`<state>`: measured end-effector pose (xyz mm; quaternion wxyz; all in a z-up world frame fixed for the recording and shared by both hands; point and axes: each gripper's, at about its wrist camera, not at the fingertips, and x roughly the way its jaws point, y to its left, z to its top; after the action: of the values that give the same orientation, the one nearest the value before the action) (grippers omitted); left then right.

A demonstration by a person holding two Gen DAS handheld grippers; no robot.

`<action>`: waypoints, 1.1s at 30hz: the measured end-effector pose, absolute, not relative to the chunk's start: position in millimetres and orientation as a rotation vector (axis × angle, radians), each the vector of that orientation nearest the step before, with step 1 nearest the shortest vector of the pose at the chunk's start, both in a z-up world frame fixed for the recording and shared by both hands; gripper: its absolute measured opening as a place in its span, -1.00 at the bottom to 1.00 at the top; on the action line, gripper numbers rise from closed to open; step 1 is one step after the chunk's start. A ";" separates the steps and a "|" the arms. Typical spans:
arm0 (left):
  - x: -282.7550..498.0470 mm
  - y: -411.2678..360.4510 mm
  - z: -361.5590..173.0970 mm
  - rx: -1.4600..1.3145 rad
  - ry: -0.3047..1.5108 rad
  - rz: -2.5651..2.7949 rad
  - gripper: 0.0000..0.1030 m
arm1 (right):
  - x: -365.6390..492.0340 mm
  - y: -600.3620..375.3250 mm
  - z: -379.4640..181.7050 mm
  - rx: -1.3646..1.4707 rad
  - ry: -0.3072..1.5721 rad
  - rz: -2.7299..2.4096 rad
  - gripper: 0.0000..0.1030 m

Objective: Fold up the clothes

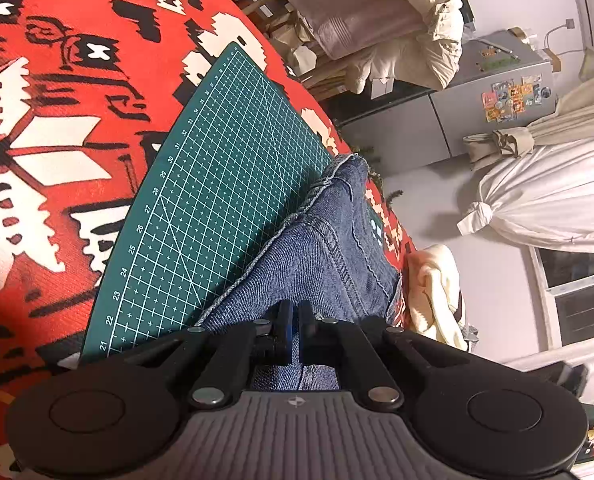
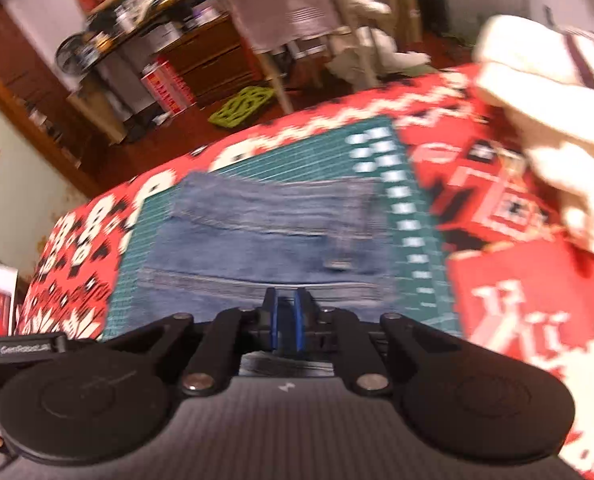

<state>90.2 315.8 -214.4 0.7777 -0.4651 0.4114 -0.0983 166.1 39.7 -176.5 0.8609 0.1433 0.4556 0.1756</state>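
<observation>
Jeans (image 2: 265,236) already folded compact on cutting mat (image 1: 201,184), ahead of both jaws. Left gripper (image 1: 295,320) and right gripper (image 2: 285,312) nearly together; denim pinch unclear. Cream garment (image 2: 557,120) apparently unfolded.

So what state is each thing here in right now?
Jeans: folded, lying on the mat.
Green cutting mat: flat on the red patterned cloth.
Left claw: nearly closed, denim between its fingers.
Right claw: nearly closed at the jeans' edge; grip unclear.
Cream garment: heaped, unfolded.

Both wrist views close, low over jeans (image 1: 321,248) on green mat (image 2: 409,216); shared.
</observation>
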 end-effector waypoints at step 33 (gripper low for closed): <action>40.0 285.9 -180.9 -0.788 0.961 -0.159 -0.82 | 83.4 -19.8 -179.5 0.500 0.986 0.375 -0.66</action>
<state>40.0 285.9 -180.9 0.8101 -0.3687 0.4498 -0.0743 83.4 -19.8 -179.5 0.8345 0.2359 0.4654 0.1770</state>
